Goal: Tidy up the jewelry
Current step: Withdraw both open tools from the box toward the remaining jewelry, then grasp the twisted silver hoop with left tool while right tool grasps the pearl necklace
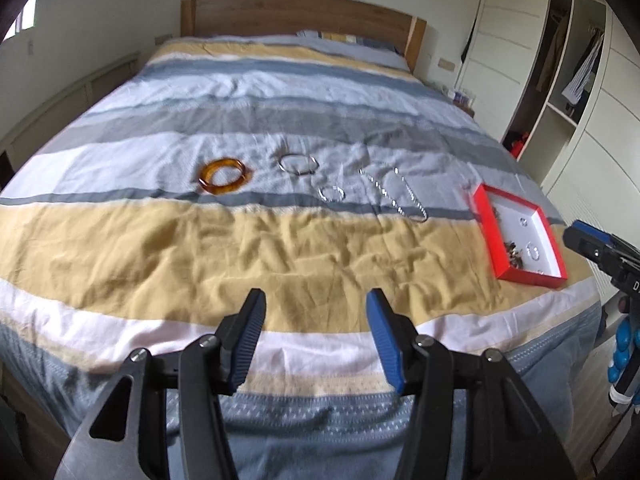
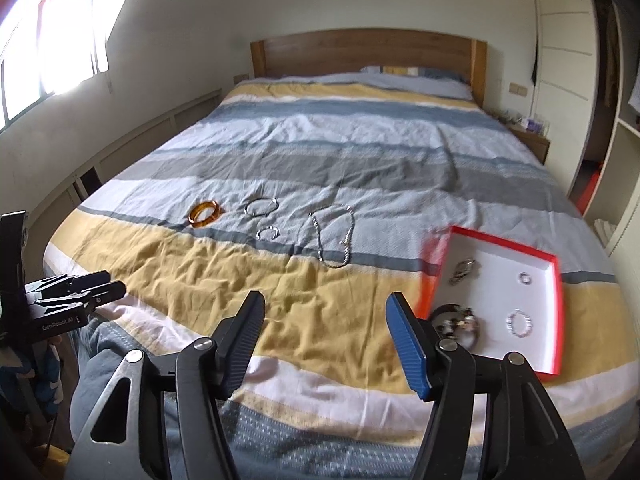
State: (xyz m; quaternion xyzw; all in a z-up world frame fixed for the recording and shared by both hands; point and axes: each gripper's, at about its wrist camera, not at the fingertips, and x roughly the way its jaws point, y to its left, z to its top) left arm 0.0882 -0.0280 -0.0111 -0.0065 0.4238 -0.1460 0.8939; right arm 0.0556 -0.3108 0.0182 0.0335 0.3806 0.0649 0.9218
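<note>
An amber bangle [image 1: 226, 176] [image 2: 205, 213], a silver bangle [image 1: 298, 164] [image 2: 261, 206], a small silver ring bracelet [image 1: 331, 193] [image 2: 267, 233] and a silver chain necklace [image 1: 396, 194] [image 2: 334, 236] lie on the striped bedspread. A red box [image 1: 486, 216] [image 2: 559, 300] with a white inside holds several small pieces at the bed's right. My left gripper [image 1: 316, 336] is open and empty over the bed's foot. My right gripper [image 2: 326, 340] is open and empty, just left of the box.
The bed [image 1: 280, 248] fills both views, with a wooden headboard [image 1: 296, 18] at the far end. An open wardrobe [image 1: 560, 80] stands on the right. A window [image 2: 52, 48] and low wall cabinets are on the left.
</note>
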